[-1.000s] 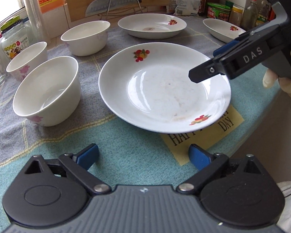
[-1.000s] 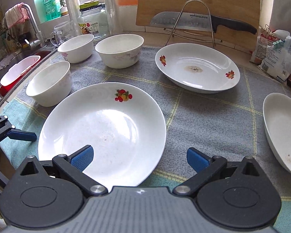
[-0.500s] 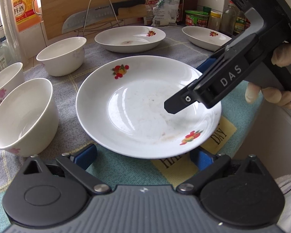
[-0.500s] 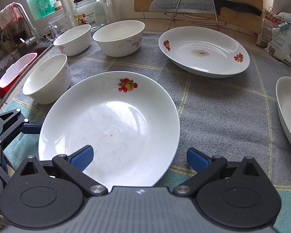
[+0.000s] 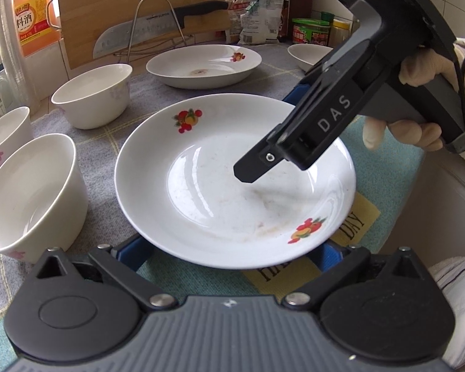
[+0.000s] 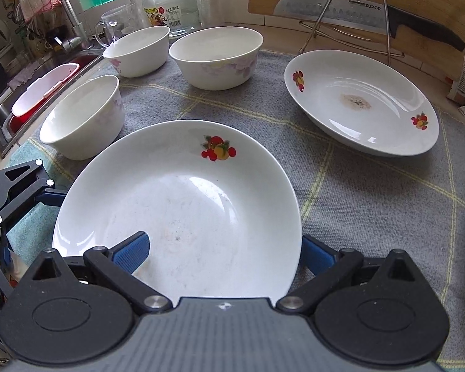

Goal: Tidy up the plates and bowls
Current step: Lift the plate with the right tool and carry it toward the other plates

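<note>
A white plate with fruit prints lies on the grey and teal towel. My left gripper is at its near rim, jaws opening wide, and both blue pads are partly tucked under the rim without pressing on it. My right gripper is open and straddles the plate's edge: one finger hangs over the inside, the other stands outside the rim. In the left wrist view the right gripper reaches over the plate's middle. Three white bowls stand to the left and behind.
A second fruit plate sits at the back right, and a third dish lies further right. Behind them a wire rack holds a knife against a cutting board. A sink lies beyond the towel's left edge; jars and bottles line the back.
Both grippers have closed in on the near plate. The left pads spread wider and slid under its near rim. The right gripper moved in over the plate's middle.
</note>
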Demonstrator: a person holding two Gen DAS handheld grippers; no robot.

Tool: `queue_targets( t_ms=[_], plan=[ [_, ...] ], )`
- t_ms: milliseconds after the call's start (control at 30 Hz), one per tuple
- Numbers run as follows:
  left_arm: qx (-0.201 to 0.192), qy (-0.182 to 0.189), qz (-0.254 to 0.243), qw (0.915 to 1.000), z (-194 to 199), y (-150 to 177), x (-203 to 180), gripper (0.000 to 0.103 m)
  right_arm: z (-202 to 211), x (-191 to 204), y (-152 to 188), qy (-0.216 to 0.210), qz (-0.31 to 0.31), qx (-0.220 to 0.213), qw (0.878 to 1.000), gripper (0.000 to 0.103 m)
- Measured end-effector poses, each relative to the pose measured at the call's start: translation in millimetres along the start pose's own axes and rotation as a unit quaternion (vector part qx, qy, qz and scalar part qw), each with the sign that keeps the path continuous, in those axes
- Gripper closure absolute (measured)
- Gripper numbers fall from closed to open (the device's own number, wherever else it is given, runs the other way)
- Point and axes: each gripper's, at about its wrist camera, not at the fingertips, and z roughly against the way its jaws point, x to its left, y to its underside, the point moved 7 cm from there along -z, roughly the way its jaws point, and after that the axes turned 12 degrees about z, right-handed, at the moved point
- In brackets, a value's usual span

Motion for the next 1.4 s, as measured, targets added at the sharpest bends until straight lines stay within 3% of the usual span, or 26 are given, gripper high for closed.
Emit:
queue_targets(
  t_ms=[333, 767, 1400],
  plan=[
    [0.001, 0.012, -0.013, 0.9998, -1.9, -2.1, 0.1, 0.0, -6.1, 1.7, -5.7, -0.009, 0.031, 0.024, 0.999, 0.0],
    [-0.003, 0.026, -0.028, 0.9993, -1.6, -2.5, 0.6, 0.0, -6.4, 2.0, -8.5, -0.034, 0.032, 0.023, 0.999, 0.0],
    [-0.018, 0.041, -0.042, 0.9981, 2.8, 0.1, 3.6, 0.0, -12.3, -9.6, -25.4, -0.13, 0.008, 0.015, 0.991, 0.0]
  ],
)
